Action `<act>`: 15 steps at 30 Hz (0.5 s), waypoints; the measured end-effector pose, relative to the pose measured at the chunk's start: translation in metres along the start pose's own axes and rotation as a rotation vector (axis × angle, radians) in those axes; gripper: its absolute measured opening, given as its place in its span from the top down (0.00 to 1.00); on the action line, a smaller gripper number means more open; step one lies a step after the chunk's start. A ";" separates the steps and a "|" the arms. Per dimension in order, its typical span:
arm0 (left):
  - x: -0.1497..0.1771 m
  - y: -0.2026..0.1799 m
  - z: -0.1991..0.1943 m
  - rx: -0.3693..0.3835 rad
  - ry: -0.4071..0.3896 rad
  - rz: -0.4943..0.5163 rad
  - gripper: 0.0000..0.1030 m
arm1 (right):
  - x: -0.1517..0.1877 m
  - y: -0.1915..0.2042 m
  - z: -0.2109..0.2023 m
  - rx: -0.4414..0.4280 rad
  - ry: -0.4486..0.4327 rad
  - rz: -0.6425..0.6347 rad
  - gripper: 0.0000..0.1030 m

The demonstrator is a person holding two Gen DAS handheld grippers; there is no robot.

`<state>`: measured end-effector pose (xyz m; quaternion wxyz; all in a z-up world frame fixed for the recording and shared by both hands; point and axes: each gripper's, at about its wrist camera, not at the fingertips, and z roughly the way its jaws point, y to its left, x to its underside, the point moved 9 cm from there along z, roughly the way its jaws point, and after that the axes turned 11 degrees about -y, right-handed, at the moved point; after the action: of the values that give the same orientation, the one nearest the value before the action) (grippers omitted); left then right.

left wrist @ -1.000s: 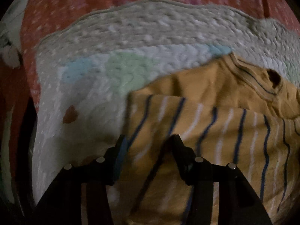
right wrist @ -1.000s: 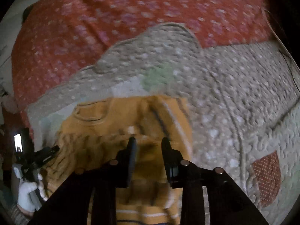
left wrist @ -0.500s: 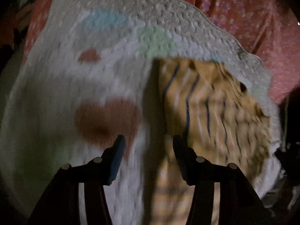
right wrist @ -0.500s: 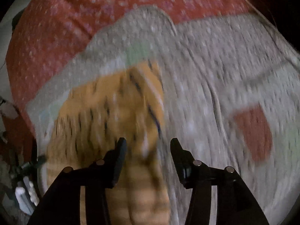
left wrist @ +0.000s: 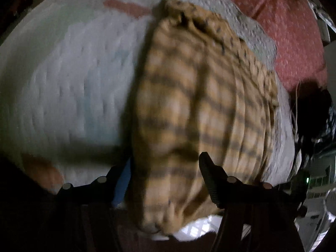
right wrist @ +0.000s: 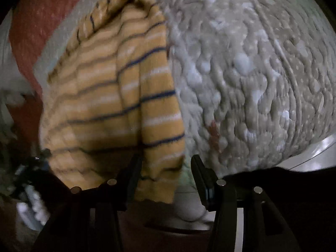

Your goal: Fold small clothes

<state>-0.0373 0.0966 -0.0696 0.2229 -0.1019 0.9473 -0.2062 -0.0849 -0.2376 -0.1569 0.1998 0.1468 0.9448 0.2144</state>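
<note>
A small mustard-yellow garment with navy and white stripes (left wrist: pixel 195 113) lies folded on a white quilted blanket (left wrist: pixel 73 79). In the left wrist view my left gripper (left wrist: pixel 166 174) is open, its fingers apart on either side of the garment's near end, which hangs over the blanket edge. In the right wrist view the garment (right wrist: pixel 117 96) lies to the left on the blanket (right wrist: pixel 252 73). My right gripper (right wrist: pixel 166 174) is open at the garment's near right corner. I cannot tell whether either gripper touches the cloth.
A red flowered bedsheet (left wrist: pixel 292 31) lies under the blanket at the far side and shows in the right wrist view (right wrist: pixel 42 16) too. The blanket's near edge drops off just in front of both grippers. Dark clutter (left wrist: pixel 310 126) stands at the right.
Both grippers opened wider and let go of the garment. Both pulled back toward the blanket's near edge and swung round, so the garment now runs lengthwise away from them.
</note>
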 end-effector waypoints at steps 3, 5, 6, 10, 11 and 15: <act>0.026 -0.007 0.001 -0.007 0.042 0.051 0.24 | 0.002 0.004 0.004 -0.027 -0.002 0.009 0.35; 0.038 -0.012 0.004 -0.024 0.068 0.094 0.23 | 0.008 0.007 0.012 -0.051 0.020 0.034 0.35; 0.043 -0.013 0.006 -0.026 0.077 0.111 0.21 | 0.011 0.008 0.017 -0.064 0.038 0.047 0.35; 0.056 -0.023 0.021 -0.028 0.132 0.152 0.09 | 0.029 0.013 0.043 -0.063 0.127 0.059 0.33; 0.058 -0.026 0.024 -0.036 0.145 0.164 0.09 | 0.033 0.015 0.047 -0.061 0.142 0.057 0.33; 0.084 -0.033 0.037 0.019 0.291 0.134 0.63 | 0.055 0.030 0.052 -0.119 0.216 0.064 0.48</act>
<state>-0.0905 0.0300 -0.1173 0.0976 -0.0053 0.9723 -0.2122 -0.1040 -0.1737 -0.2034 0.0984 0.1411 0.9412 0.2908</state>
